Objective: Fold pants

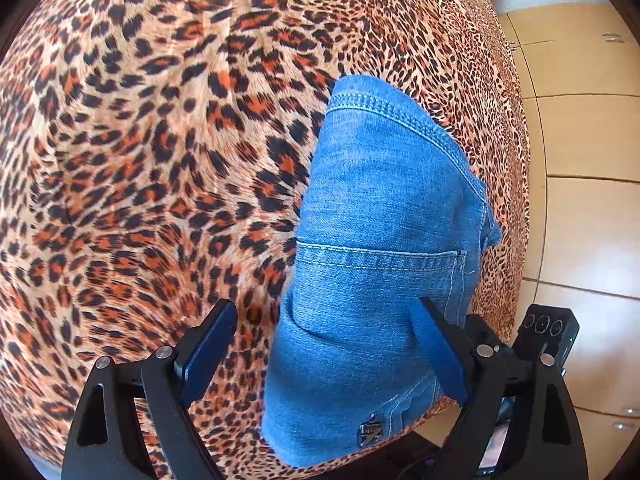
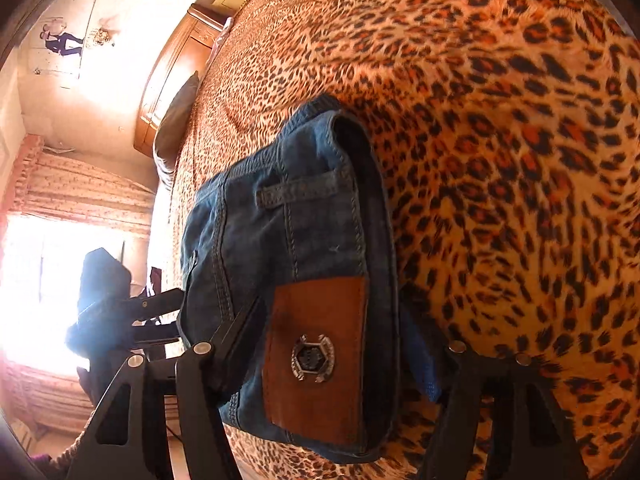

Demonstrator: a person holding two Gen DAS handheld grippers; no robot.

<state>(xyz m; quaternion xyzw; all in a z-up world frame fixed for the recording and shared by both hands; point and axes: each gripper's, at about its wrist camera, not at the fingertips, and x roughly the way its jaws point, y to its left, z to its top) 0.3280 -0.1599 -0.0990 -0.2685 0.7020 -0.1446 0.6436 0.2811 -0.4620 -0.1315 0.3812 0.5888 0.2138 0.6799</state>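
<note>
Presently listed: folded blue jeans [image 1: 372,264] laid on the leopard-print bed [image 1: 132,168], left hand-held gripper [image 1: 324,348] and right hand-held gripper [image 2: 332,352] both spread open astride them, nothing gripped; folding judged nearly finished, withdrawal or final smoothing called for

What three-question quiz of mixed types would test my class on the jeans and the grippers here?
1. True or false: the folded jeans lie on a plain white sheet.
2. In the right wrist view, what sits on the brown patch? A) a metal emblem B) a zip C) a safety pin
3. Fill in: the left gripper has its jaws ____.

Key: 1 false, they lie on the leopard-print bedspread. 2 A, the metal emblem. 3 open.
</note>
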